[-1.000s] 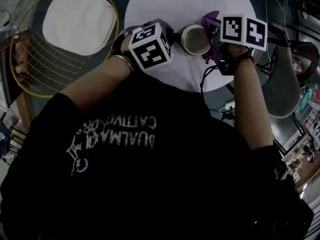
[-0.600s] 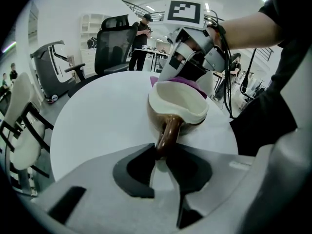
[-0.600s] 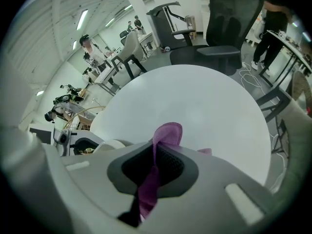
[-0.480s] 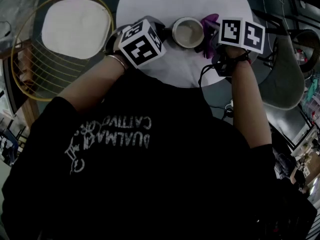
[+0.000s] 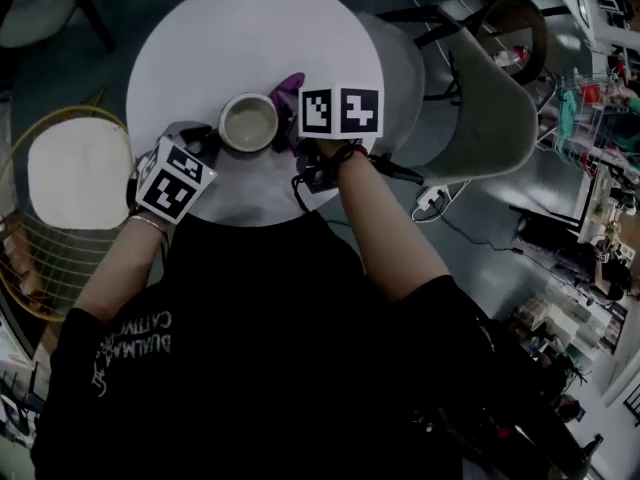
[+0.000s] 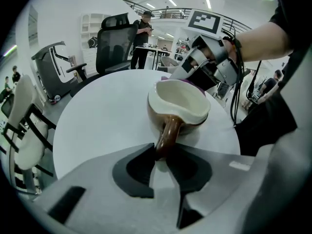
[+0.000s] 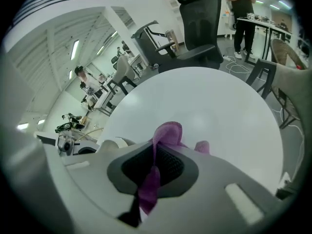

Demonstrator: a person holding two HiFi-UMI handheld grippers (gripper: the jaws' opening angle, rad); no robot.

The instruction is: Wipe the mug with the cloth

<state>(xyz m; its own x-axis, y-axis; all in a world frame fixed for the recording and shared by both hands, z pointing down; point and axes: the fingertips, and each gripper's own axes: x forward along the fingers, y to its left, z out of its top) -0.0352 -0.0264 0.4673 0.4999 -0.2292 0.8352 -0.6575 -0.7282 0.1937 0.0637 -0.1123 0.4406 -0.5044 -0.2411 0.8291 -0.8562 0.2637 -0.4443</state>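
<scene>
Left gripper [image 6: 161, 156] is clamped tight on the mug's [image 6: 179, 101] brown handle [image 6: 168, 133], mug sitting just ahead of its jaws on the white table [image 5: 250, 28]. Right gripper [image 7: 153, 155] is pinched shut on the purple cloth [image 7: 168, 130], with the mug just to its left.

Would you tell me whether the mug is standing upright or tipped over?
Upright. The mug stands on its base on the white table, mouth facing up, with its handle pinched in the left claw.
</scene>
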